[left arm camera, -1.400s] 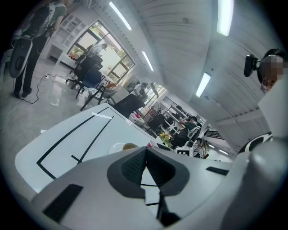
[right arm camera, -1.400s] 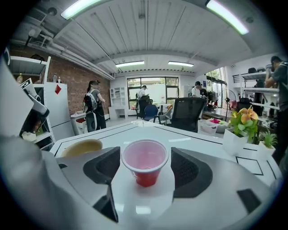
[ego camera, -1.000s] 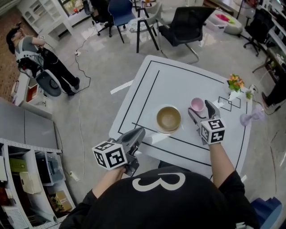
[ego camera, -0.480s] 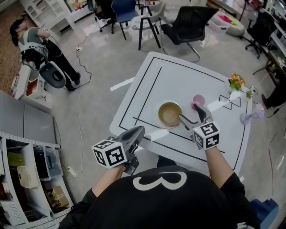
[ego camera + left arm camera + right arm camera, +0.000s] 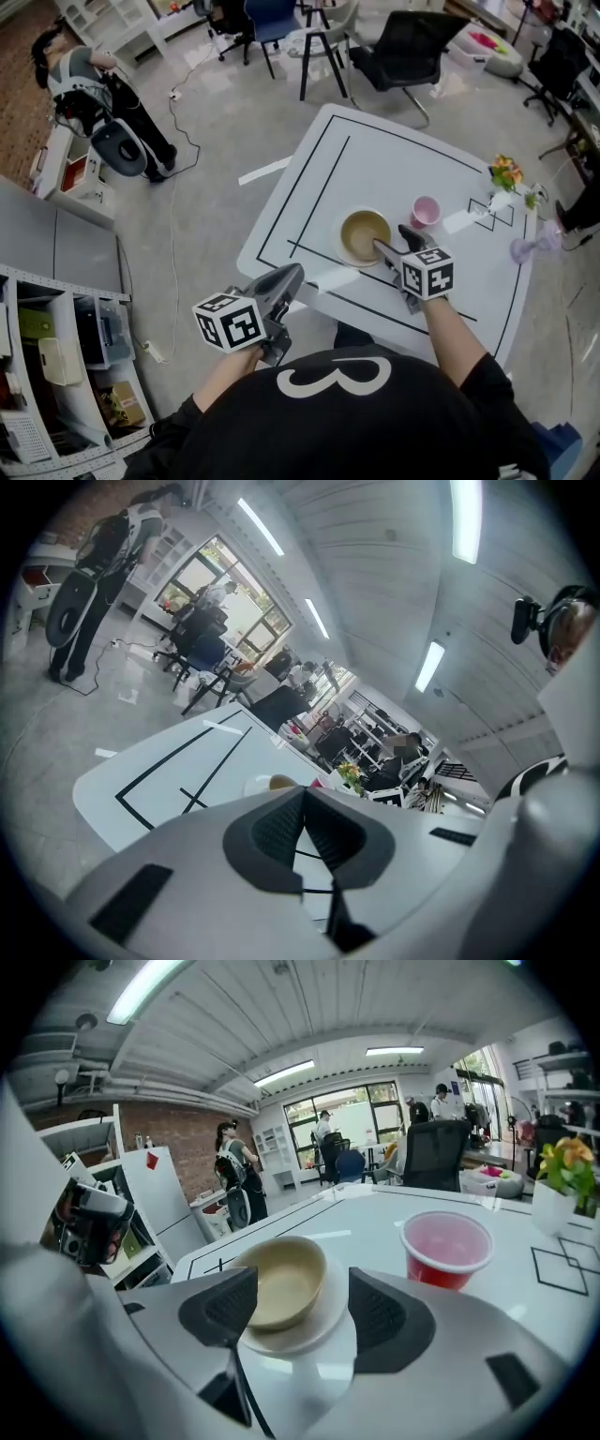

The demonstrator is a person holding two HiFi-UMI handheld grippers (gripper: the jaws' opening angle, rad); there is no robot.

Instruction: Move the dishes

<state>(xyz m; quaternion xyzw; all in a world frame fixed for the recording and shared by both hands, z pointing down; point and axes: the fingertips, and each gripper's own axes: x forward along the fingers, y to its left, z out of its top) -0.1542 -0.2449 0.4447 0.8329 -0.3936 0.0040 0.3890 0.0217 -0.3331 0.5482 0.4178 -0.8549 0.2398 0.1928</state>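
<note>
Grey floor (image 5: 211, 220) surrounds a white table (image 5: 394, 169) marked with black lines. A black office chair (image 5: 412, 52) stands beyond the table at 12 o'clock, a person (image 5: 89, 80) stands far off at 10 o'clock, and open shelves (image 5: 56, 347) fill the corner at 8 o'clock. Near the table's middle a tan bowl (image 5: 362, 234) sits on a white plate (image 5: 343, 251). A pink cup (image 5: 425, 211) stands just beside them at 2 o'clock, close to the right gripper (image 5: 394, 242). Further out the same way, flowers (image 5: 506, 173) stand at the table's edge. The right gripper reaches in from 5 o'clock. Its jaws are apart and have just been closing, and the plate's near rim with the bowl lies between them, the pads not pressing on either. In the right gripper view the bowl (image 5: 281, 1283) and plate (image 5: 323, 1326) fill the gap, with the cup (image 5: 447, 1249) off at 2 o'clock. The left gripper (image 5: 292, 274) hovers off the table's near corner at 7 o'clock from the bowl, its jaws closed together on nothing. In its own view the gripper body covers most of the table and only a sliver of the bowl (image 5: 279, 782) peeps above it. A black shirt (image 5: 347, 422) hides the table's near edge, and a pale purple object (image 5: 530, 248) at 3 o'clock is too faint to identify.
</note>
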